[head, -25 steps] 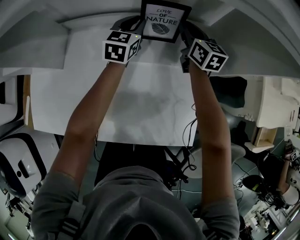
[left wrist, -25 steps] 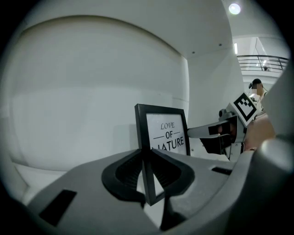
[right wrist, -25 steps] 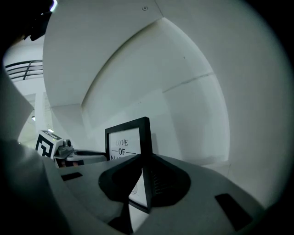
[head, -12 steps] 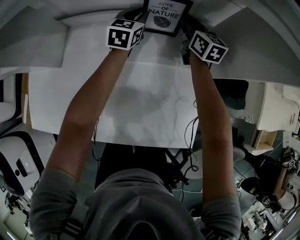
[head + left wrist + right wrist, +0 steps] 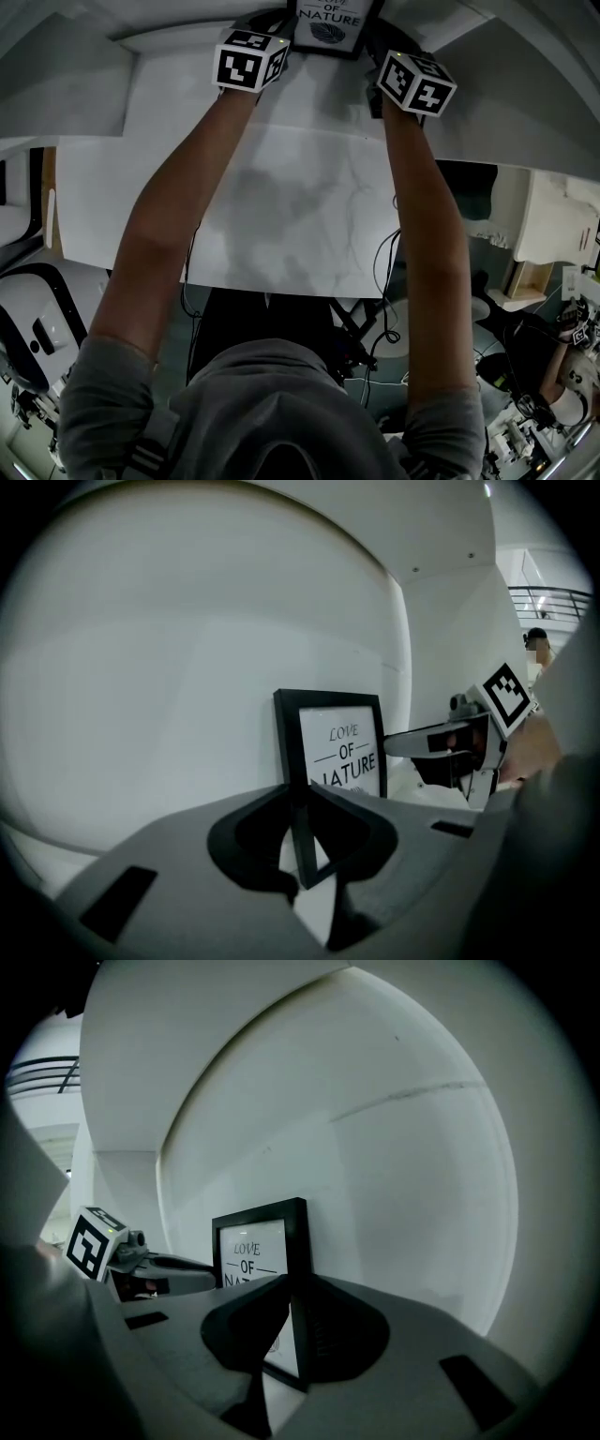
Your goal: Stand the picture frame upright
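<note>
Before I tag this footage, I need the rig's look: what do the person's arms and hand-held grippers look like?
The left hand-held gripper and right hand-held gripper have grey moulded bodies with black jaws. The left cube and right cube are white with black square markers. The person wears a grey short-sleeved shirt; the forearms are uncovered.

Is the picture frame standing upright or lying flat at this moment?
Upright: both gripper views show the picture frame vertical, print right way up, left gripper and right gripper clamping its side edges.

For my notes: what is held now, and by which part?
The picture frame: left gripper clamps its left edge, right gripper its right edge.
</note>
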A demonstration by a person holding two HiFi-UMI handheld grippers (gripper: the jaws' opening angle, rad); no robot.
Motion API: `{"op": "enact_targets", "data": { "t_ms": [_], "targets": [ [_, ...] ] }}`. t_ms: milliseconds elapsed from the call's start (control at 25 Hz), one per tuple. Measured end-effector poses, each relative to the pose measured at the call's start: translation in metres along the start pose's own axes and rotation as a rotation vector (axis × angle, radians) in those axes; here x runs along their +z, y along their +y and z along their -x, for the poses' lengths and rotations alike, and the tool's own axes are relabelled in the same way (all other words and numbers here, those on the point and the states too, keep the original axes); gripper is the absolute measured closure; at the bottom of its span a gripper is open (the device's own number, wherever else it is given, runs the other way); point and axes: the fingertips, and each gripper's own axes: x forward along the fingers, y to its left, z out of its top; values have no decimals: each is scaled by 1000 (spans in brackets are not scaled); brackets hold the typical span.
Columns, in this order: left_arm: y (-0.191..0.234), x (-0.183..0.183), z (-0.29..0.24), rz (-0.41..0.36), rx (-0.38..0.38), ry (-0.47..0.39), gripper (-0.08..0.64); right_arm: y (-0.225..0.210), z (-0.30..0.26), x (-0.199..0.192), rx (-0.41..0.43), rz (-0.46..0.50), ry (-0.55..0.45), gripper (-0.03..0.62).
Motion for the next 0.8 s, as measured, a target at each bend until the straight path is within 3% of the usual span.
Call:
{"op": "enact_targets", "data": {
  "t_ms": [120, 480, 800],
  "targets": [
    [2, -1, -2, 37, -19, -2, 494, -1, -1, -3, 4, -11, -5, 520],
    [1, -1, -3, 30, -34, -1, 494, -2, 0, -6, -9, -6, 1, 520],
    [10, 20, 15, 51, 15, -109, 492, -2, 8, 2, -52, 36, -17, 518]
  ]
}}
